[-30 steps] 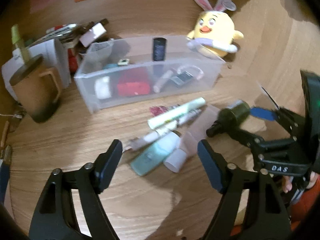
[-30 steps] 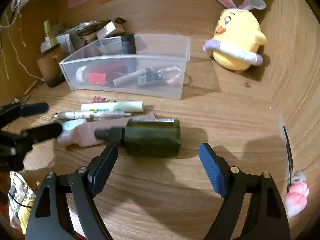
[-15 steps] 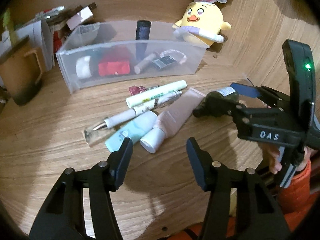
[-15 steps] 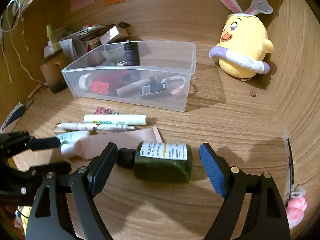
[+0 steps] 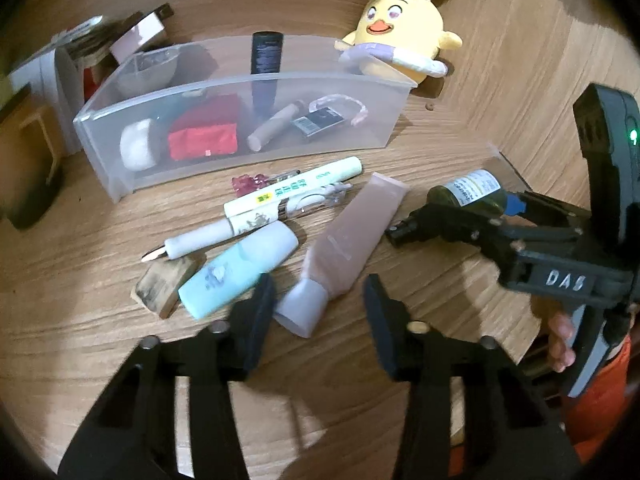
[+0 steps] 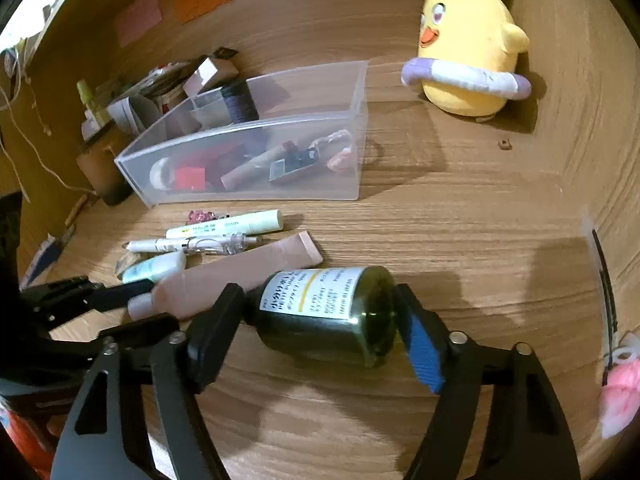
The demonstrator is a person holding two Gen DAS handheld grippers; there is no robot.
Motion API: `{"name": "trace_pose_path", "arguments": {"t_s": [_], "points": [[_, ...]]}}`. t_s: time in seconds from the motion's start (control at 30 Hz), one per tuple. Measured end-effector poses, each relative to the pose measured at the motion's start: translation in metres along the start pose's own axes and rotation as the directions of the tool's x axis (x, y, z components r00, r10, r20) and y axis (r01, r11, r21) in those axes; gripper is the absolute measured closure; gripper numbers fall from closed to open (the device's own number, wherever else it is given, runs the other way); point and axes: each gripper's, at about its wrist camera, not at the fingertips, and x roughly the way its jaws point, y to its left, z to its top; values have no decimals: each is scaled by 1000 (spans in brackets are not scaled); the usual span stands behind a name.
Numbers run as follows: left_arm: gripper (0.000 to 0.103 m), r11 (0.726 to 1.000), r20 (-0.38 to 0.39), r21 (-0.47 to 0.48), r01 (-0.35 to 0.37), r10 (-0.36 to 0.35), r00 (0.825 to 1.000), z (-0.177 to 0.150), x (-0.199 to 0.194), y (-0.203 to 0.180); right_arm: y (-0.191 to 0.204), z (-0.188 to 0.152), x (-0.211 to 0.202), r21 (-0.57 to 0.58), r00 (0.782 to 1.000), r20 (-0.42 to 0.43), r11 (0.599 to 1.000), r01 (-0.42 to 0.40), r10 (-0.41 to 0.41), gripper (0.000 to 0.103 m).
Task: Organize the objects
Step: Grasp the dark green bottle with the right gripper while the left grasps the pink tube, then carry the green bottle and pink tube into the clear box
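A clear bin (image 5: 248,92) stands toward the back of the bench (image 6: 460,216), holding a red pouch (image 5: 202,142), a white roll (image 5: 136,150), a black tube (image 5: 266,54) upright and other small items. A yellow chick plush (image 6: 468,52) sits just beyond the bin's right end. A brown mug (image 6: 100,168) and boxes crowd the back left corner.

In front of the bin lies a loose cluster: a green-white tube (image 5: 294,192), a white pen (image 5: 200,238) touching it, a mint bottle (image 5: 240,270), a pink tube (image 5: 348,240) with white cap, and a wooden block (image 5: 166,286). A pink clip (image 6: 618,384) lies near the right edge.

The left gripper (image 5: 316,316) is spread moderately wide, empty, with the pink tube's cap between its fingertips and the mint bottle touching or just beside the left finger.

The green bottle (image 6: 328,312) lies on its side right of the cluster. The right gripper (image 6: 320,320) is closed around it, one pad at the neck, the other on the base. Whether it is lifted off the bench cannot be told.
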Motion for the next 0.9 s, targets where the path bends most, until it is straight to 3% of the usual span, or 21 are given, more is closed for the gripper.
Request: {"name": "trace_pose_path", "arguments": {"t_s": [0.07,0.23,0.53,0.9], "points": [[71,1000,2,5,6,-6,1000,-1,-1,-1,-4,0,-3,15,1000,7,1000,-10,10,41],[82,1000,-7,26,18,-18,1000,-9,-7,-3,-9,1,-8,23,1000,25,1000,9,-10,41],[80,996,-34,90,1,2,999,-11,-8,-10,-14,-2,-14,28,999,34,1000,11,-11,41],[81,989,24,149,-9,6,1000,-6,0,-27,-14,0,-27,32,997,68,999,22,-24,41]]}}
